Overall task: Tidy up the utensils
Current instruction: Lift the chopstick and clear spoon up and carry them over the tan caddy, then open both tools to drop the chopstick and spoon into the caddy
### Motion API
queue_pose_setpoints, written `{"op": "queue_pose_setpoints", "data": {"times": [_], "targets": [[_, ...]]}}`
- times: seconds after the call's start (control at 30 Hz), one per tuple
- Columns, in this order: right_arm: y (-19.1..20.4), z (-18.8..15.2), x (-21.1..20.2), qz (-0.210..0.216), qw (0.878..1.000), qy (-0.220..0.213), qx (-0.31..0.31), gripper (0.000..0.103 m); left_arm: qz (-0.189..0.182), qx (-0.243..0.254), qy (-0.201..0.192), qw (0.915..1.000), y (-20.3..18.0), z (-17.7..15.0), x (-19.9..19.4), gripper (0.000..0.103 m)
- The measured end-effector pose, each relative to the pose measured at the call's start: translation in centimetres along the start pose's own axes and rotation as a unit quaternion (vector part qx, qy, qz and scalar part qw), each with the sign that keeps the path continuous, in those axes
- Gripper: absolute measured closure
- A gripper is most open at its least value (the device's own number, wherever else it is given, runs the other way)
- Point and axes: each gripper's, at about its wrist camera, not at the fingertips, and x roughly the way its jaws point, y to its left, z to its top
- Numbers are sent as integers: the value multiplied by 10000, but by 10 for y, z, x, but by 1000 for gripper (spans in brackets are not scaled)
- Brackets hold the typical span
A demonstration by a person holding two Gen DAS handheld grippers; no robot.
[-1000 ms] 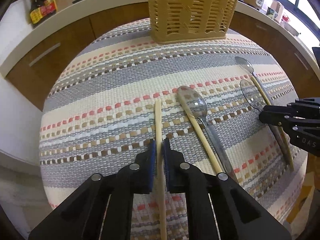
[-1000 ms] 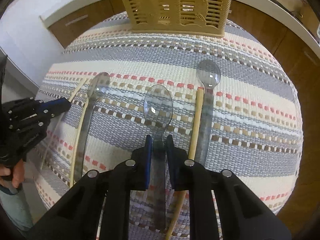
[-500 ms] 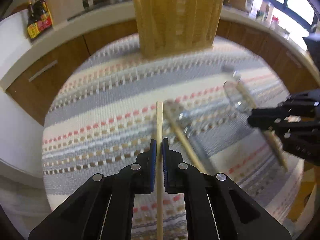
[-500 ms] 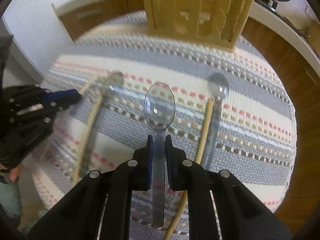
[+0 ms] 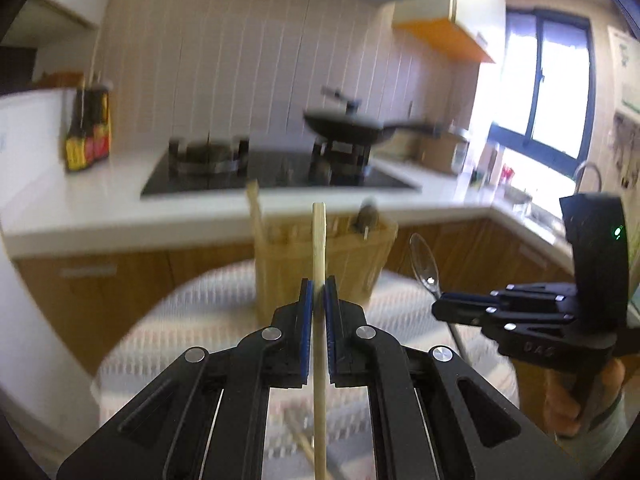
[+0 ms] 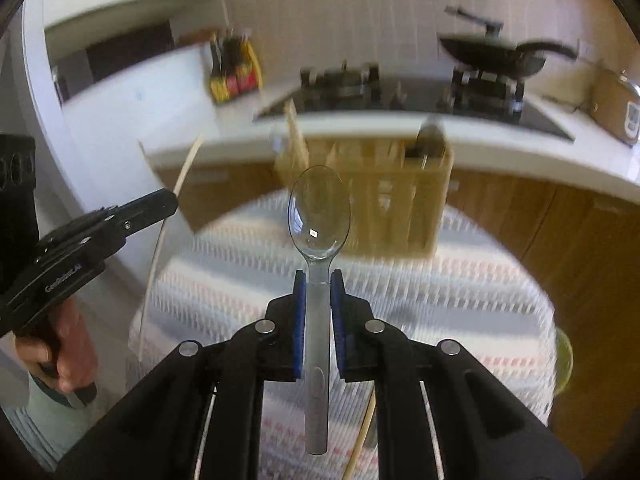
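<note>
left hand-held gripper [image 5: 319, 296] clamped chopstick [image 5: 319, 240]; right hand-held gripper [image 6: 318, 292] clamped clear spoon [image 6: 319, 216]. both clear of worktop [image 6: 480, 280], not yet in basket [image 6: 384, 200]; some utensils remained.

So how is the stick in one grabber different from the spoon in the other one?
The chopstick is thin, straight and pale wood colour; the spoon is clear plastic you can see through.
The chopstick is the same narrow width all along, while the spoon widens into a round bowl at its top.
The chopstick sits in the left gripper, the spoon in the right gripper.
Both are clamped between blue-padded fingers and point up toward the yellow basket.
</note>
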Motion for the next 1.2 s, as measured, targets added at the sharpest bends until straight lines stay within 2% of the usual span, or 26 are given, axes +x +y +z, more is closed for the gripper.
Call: {"op": "queue_pose_setpoints", "data": {"times": [0.23,0.33,0.43,0.63,0.83,1.0,1.2], "targets": [[-10,46,-6,-153,9956,-903,-192,93,-179,-175,-951,9952,-7,57,15,99],[-18,66,-4,-148,9911,-1302,-251,93,-211,-296,-1257,9914,-3,74,24,99],[-29,81,3,-206,9880,-1513,-210,93,-199,-416,-1453,9883,0,88,41,99],[-63,108,36,-363,9827,-1817,-20,93,-20,-627,-1634,9846,12,103,84,99],[-83,118,69,-439,9804,-1921,92,93,315,-752,-1762,9810,26,100,119,99],[-93,117,92,-454,9784,-2012,127,93,710,-592,-1868,9780,28,93,139,99],[-100,106,104,-358,9779,-2053,187,93,934,-418,-1935,9758,21,80,152,99]]}}
